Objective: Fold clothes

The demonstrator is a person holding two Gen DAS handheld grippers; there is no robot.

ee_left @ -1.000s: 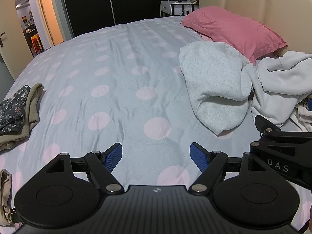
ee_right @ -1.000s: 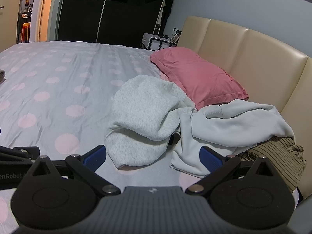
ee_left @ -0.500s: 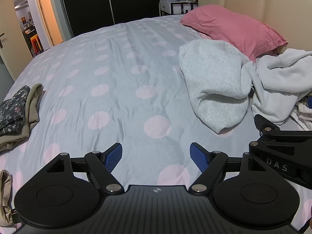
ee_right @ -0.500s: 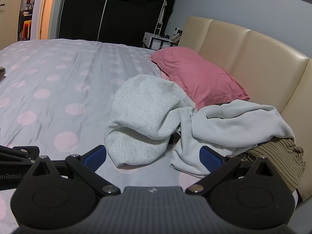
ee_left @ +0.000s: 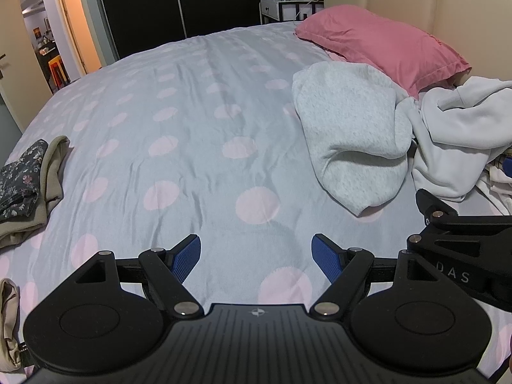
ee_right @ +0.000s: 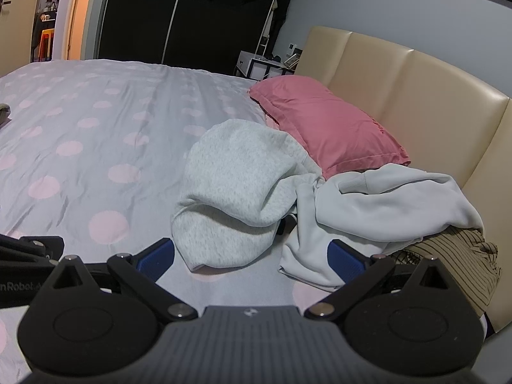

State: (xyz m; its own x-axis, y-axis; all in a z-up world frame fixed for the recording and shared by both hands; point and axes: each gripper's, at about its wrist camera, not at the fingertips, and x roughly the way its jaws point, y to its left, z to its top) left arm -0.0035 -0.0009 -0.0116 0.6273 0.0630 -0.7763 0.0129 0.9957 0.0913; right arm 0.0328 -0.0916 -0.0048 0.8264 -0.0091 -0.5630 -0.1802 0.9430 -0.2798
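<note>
Both the left gripper (ee_left: 256, 257) and the right gripper (ee_right: 251, 257) were spread wide and held nothing, above the bedspread (ee_left: 179, 121), while the grey sweatshirt (ee_right: 236, 188) lay crumpled just beside the pink pillow (ee_right: 323, 128).

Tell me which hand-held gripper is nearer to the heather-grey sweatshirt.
Right. The right hand-held gripper is open right in front of the heather-grey sweatshirt, whose near edge lies between its fingers. The left hand-held gripper is open over bare bedspread, with the sweatshirt off to its right.

One pink pillow (ee_right: 323, 131), two pale sweatshirts (ee_right: 236, 179) (ee_right: 396, 204), one striped garment (ee_right: 457, 249).
</note>
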